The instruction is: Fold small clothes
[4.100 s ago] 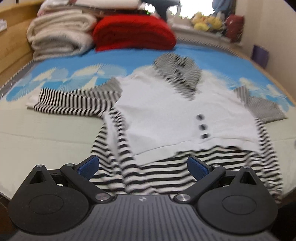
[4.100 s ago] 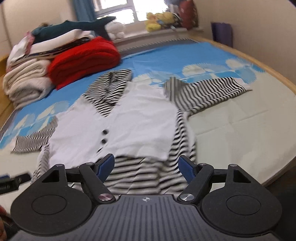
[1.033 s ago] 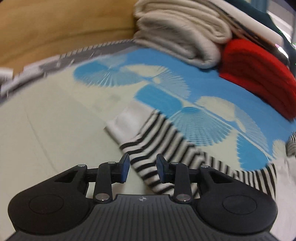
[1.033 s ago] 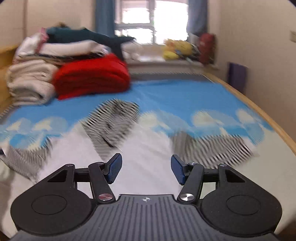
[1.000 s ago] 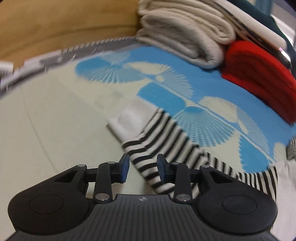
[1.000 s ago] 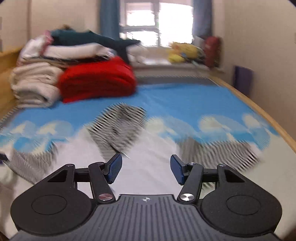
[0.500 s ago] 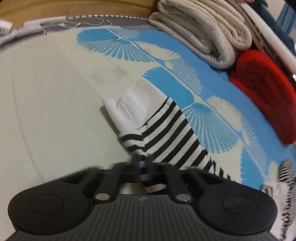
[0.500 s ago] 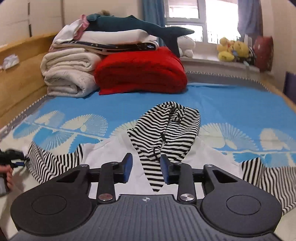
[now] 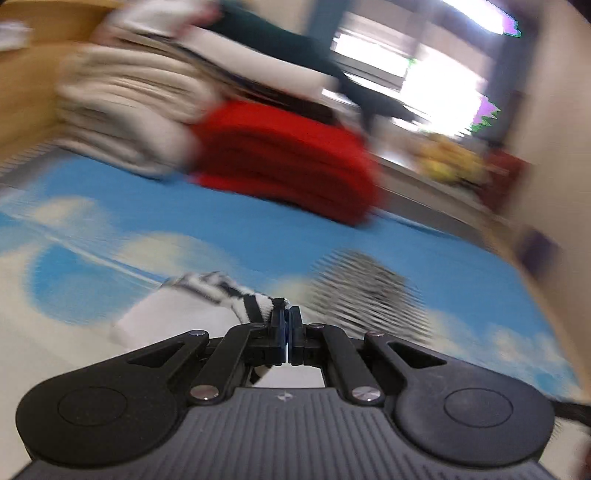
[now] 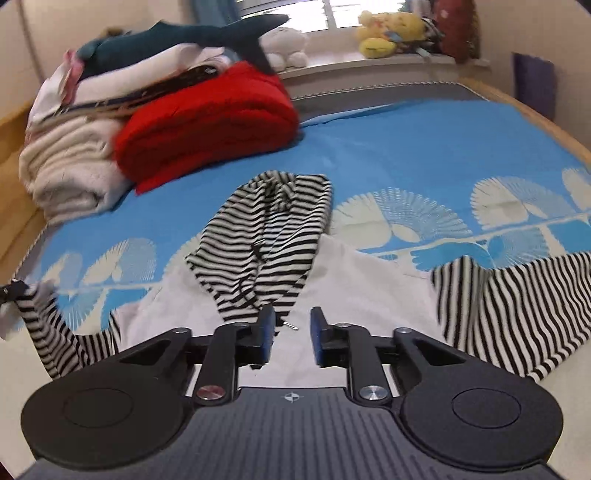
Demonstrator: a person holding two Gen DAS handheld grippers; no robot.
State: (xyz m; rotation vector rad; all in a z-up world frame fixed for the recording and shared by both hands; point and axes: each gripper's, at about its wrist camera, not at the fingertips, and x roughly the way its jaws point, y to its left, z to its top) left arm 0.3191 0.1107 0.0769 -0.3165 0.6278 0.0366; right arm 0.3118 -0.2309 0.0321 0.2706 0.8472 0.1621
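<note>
A small white hooded top with black-and-white striped sleeves and hood (image 10: 266, 243) lies flat on the bed. My left gripper (image 9: 287, 325) is shut on the striped left sleeve (image 9: 221, 291) near its white cuff and holds it lifted off the bed; the raised sleeve also shows in the right wrist view (image 10: 40, 321). My right gripper (image 10: 291, 332) is open, narrowly, and empty above the white chest (image 10: 369, 291) just below the hood. The right sleeve (image 10: 517, 306) lies spread out flat.
A red folded blanket (image 10: 207, 122), cream blankets (image 10: 62, 166) and a plush shark (image 10: 177, 35) are stacked at the head of the bed. Plush toys (image 10: 388, 33) sit on the windowsill. The wooden bed edge (image 10: 535, 118) runs along the right.
My left gripper has closed on the left sleeve and lifted it, swinging toward the garment's middle. My right gripper has narrowed and moved over the chest below the hood.
</note>
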